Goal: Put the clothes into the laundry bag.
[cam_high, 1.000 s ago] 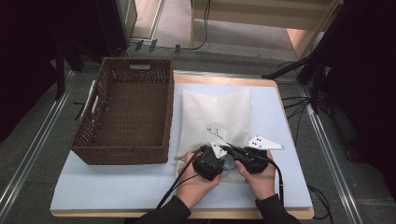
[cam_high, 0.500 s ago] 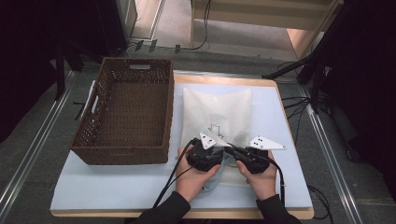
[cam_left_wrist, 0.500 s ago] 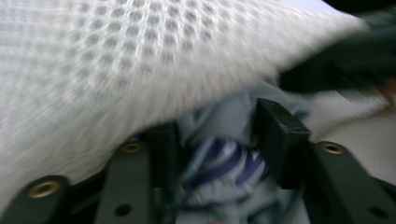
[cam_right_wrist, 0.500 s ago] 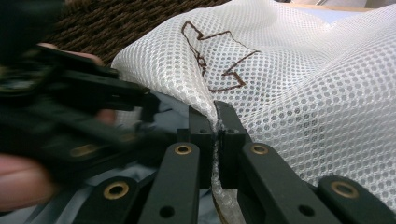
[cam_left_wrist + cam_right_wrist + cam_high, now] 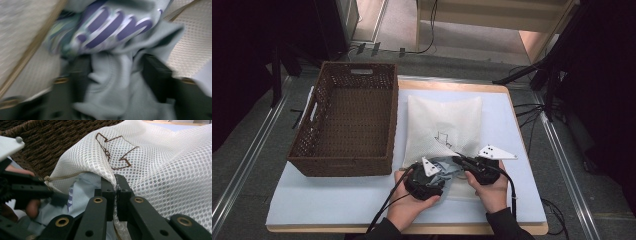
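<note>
Table [image 5: 337, 200]: pale blue mat over a wooden top

Wicker basket [image 5: 344, 120]: dark brown, rectangular, open top, standing on the left part of the mat, just beside the bag

Mesh laundry bag [image 5: 442, 125]: white netting with a brown line drawing on its face, lying flat at the middle of the mat, its mouth toward the person; drawstring visible at the hem in the right gripper view [image 5: 160, 177]

Garment [image 5: 446, 167]: pale grey-green knit with purple lettering edged in white, bunched at the mouth of the bag, partly inside it; seen close in the left gripper view [image 5: 112, 45]

Left gripper [image 5: 432, 172]: held in the person's left hand [image 5: 404, 210] at the bag's mouth, jaws pressed onto a fold of the garment, picture blurred

Right gripper [image 5: 115, 187]: held in the right hand [image 5: 493, 192], jaws pressed together, pinching the bag's mesh edge at the opening and raising it; the left gripper appears at the left of this view, touching the garment
</note>
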The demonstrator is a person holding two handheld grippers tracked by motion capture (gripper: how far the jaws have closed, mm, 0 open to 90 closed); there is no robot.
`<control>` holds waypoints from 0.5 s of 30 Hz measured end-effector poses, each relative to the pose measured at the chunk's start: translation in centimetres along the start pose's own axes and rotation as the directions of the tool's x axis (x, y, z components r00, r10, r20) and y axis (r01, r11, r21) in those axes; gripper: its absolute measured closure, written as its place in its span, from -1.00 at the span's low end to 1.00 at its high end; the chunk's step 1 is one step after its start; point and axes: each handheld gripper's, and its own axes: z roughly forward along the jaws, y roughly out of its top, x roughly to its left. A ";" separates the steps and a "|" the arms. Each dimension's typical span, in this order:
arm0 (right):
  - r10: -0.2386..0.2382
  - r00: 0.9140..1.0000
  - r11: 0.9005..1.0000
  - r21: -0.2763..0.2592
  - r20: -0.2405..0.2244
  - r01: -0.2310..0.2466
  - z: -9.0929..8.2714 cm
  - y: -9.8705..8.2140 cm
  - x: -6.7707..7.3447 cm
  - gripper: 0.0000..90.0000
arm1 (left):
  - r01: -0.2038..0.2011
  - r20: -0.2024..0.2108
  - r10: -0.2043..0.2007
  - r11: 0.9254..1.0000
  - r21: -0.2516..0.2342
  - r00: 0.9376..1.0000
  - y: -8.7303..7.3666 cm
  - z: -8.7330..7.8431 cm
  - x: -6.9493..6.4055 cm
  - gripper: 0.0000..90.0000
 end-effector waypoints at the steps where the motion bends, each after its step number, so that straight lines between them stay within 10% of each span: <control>1: 0.000 1.000 1.000 0.000 -0.002 0.000 0.0 0.0 0.1 0.96 | -0.008 0.011 0.008 1.000 0.004 1.000 0.3 0.1 -0.1 0.49; 5: -0.001 1.000 1.000 0.001 -0.006 0.001 0.1 0.0 0.2 0.96 | 0.024 0.062 -0.024 1.000 -0.002 0.998 2.0 0.9 -0.1 0.80; 12: 0.005 1.000 1.000 -0.006 -0.003 -0.005 -0.3 0.0 -0.1 0.96 | 0.160 -0.024 -0.163 0.980 -0.119 0.986 4.0 2.6 1.2 0.79; 15: 0.003 1.000 1.000 0.004 0.002 -0.003 -0.3 -0.2 -0.3 0.96 | 0.152 0.025 -0.151 0.985 -0.080 0.988 3.9 3.3 1.7 0.61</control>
